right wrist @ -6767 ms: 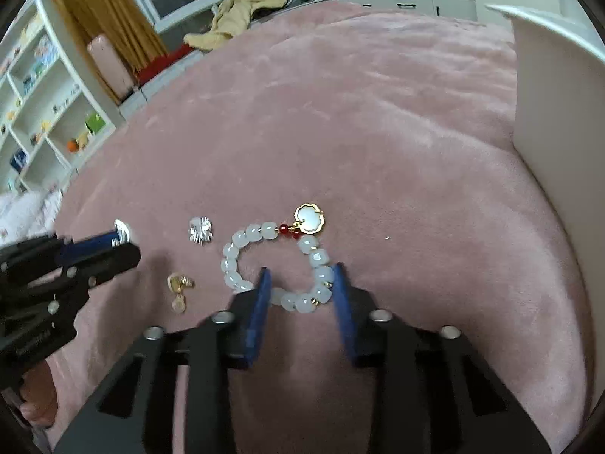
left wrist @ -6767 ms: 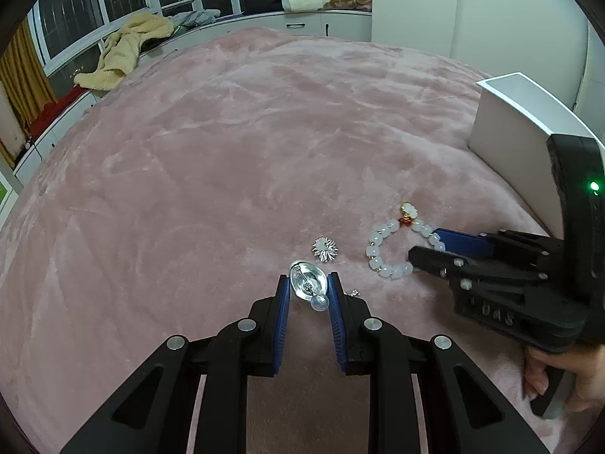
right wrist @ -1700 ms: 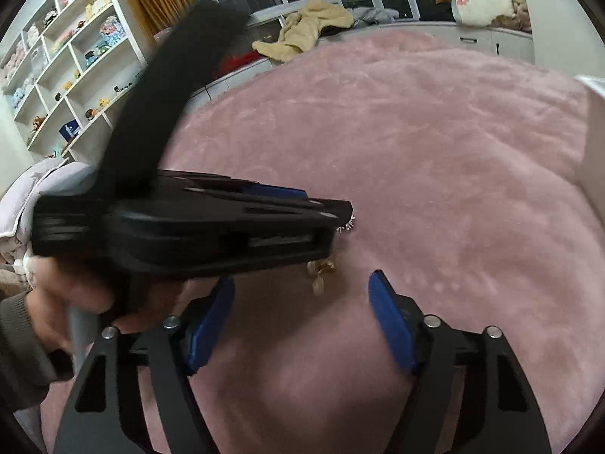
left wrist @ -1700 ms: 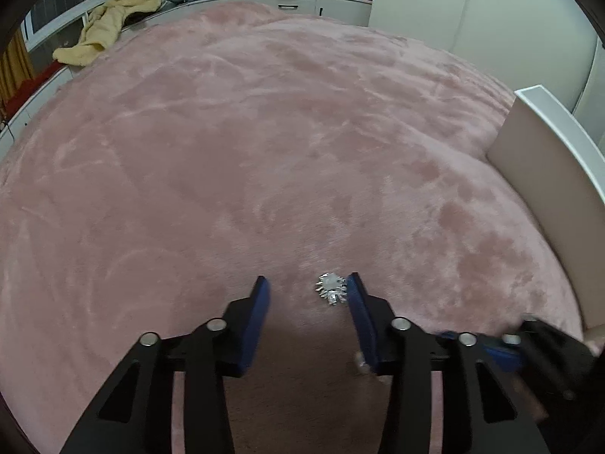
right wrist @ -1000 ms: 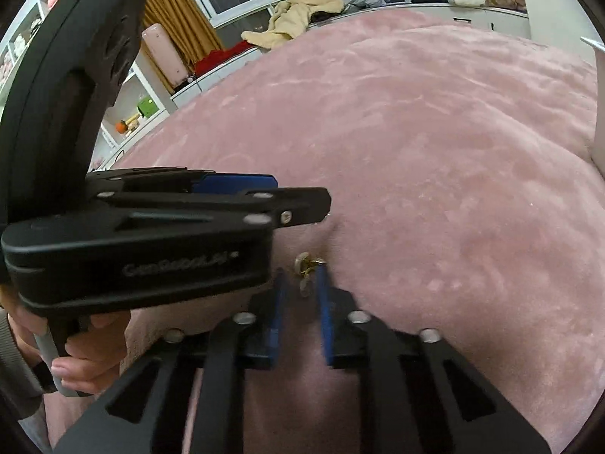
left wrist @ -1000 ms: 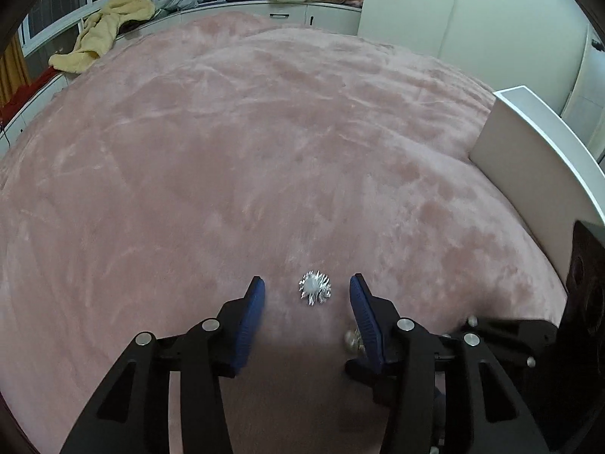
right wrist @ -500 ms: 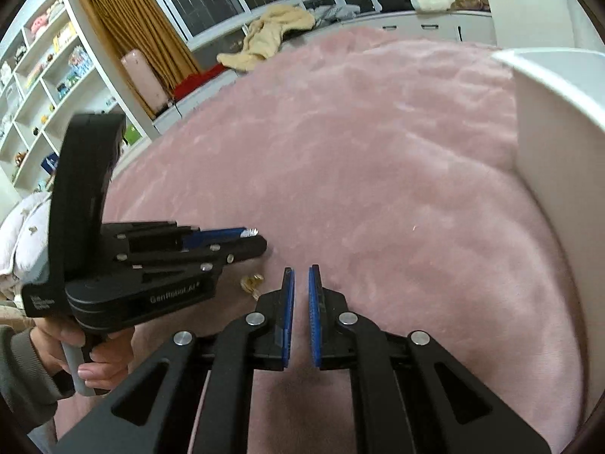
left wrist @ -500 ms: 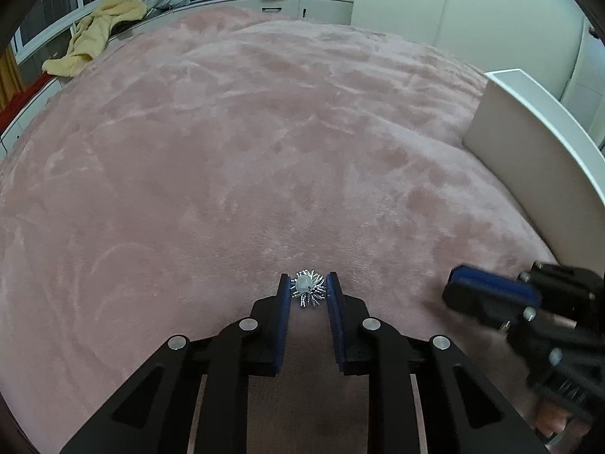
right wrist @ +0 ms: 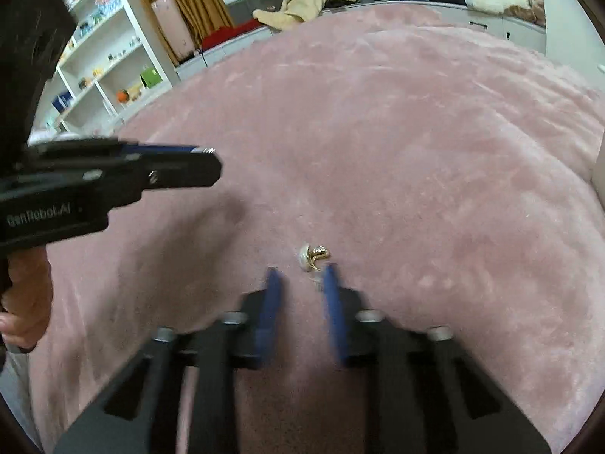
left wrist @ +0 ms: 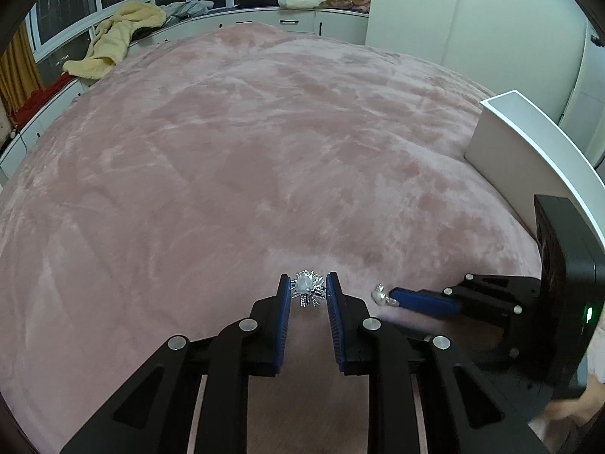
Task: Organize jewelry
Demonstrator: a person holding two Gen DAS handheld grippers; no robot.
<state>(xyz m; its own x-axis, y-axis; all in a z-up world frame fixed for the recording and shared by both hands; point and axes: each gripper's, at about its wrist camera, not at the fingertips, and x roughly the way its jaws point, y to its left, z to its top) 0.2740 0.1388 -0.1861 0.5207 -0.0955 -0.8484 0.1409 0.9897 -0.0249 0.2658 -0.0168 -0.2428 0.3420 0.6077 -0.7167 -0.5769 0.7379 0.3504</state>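
The left gripper [left wrist: 308, 288] has its blue pads [left wrist: 284, 304] closed in on a silver spiky brooch [left wrist: 309, 290], which sits at the jaw tips with a pad against each flank and its lower spikes reaching toward the pink plush blanket [left wrist: 227, 174]; whether it is lifted clear of the pile cannot be told. The brooch looks light and rigid, with thin radiating spikes around a pale centre stone; judged fragile at the spikes, it is best taken across the solid centre with modest pressure, as the pads now sit. Just right of the left jaws lies a small gold-and-pearl earring [left wrist: 381, 295], touching or almost touching the tip of the right gripper [right wrist: 300, 274]. In the right wrist view the right jaws stand spread, empty, with the earring [right wrist: 312, 255] just ahead of the gap and slightly toward the right finger. The earring appears tiny, light, smooth and rounded, so it is likely to slip or sink into the soft pile; the jaws should straddle it fully and close across its widest part, low against the fabric. Far right of both grippers stands a white box [left wrist: 529, 143], the probable destination.
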